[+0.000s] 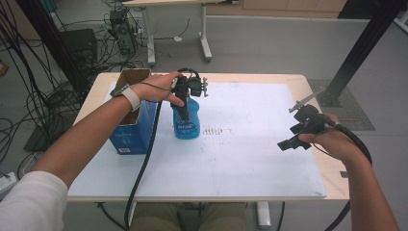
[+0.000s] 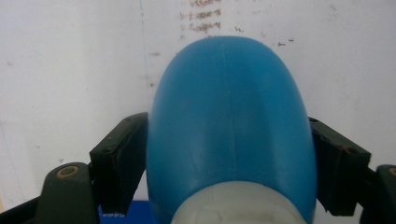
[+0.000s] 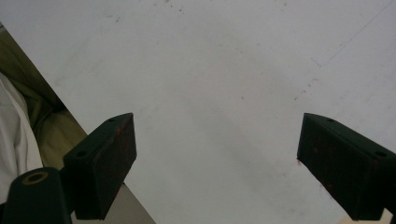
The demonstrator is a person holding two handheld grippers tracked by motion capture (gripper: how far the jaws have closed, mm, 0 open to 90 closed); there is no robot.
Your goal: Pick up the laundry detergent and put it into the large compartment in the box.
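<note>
A blue plastic bottle (image 1: 187, 126) with a white neck stands upright on the white sheet (image 1: 250, 159), left of the middle. My left gripper (image 1: 184, 107) comes down over its top, held by a hand. In the left gripper view the two black jaws press against both sides of the bottle (image 2: 229, 116), so my left gripper (image 2: 229, 156) is shut on it. My right gripper (image 1: 292, 137) hovers over the sheet's right side, open. Between its jaws, my right gripper (image 3: 217, 163) has nothing but bare white sheet (image 3: 219, 84).
A blue cardboard box (image 1: 132, 132) with its top open stands directly left of the bottle, under my left forearm. The wooden table's edge (image 1: 332, 168) runs along the right. Cables and table legs crowd the floor beyond.
</note>
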